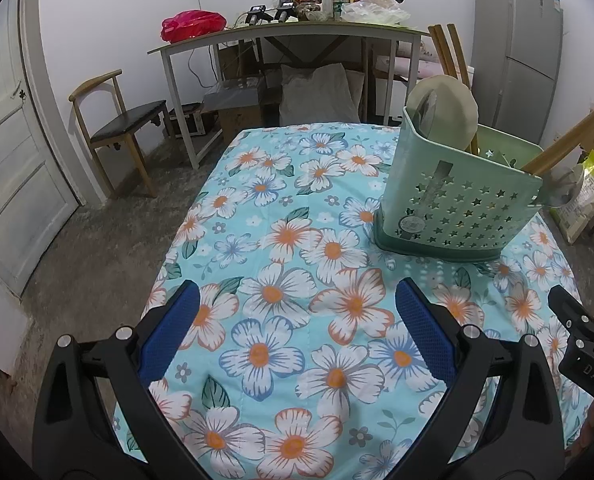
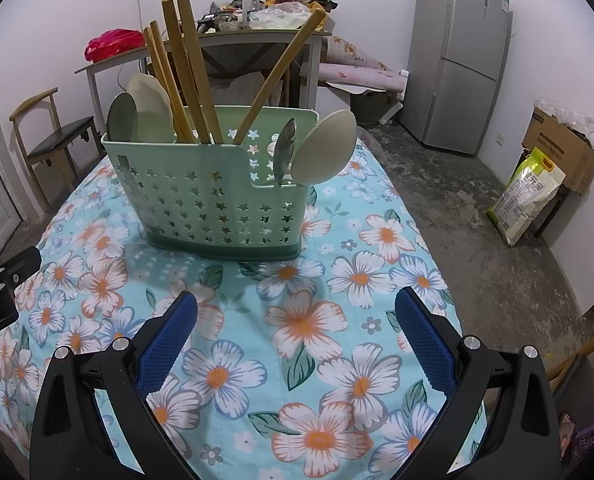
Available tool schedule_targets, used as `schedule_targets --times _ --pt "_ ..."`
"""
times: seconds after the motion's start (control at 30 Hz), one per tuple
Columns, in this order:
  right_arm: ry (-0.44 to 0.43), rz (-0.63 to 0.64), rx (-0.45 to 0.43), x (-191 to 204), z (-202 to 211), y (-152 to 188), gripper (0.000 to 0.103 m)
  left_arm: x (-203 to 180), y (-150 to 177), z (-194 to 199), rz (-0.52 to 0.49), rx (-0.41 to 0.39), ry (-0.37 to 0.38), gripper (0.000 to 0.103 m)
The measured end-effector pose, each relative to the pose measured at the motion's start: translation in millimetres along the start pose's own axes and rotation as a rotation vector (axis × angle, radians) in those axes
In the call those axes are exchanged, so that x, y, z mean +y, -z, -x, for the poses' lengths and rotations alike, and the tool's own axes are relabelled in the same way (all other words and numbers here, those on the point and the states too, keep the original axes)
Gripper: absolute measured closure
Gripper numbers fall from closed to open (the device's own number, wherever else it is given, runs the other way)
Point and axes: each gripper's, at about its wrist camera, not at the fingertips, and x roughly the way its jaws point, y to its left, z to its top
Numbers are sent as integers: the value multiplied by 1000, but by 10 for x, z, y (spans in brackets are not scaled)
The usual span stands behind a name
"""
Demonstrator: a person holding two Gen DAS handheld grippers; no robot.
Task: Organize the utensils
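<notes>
The left gripper (image 1: 297, 320) is made of two black plastic arms, each tipped with a bumpy blue rubber pad (image 1: 423, 324). Round silver screws (image 1: 471, 332) are seen on each arm. The right gripper (image 2: 296, 324) is built the same way. White letters are printed on a black part at 9 o'clock.

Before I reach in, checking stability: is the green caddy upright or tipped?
Upright: the green caddy sits flat on the tablecloth.
</notes>
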Motion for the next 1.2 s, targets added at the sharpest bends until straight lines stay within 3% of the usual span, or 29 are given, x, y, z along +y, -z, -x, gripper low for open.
schedule_targets --times 1.2 --pt "-9 6 -8 38 15 -44 7 26 -1 2 -1 5 4 8"
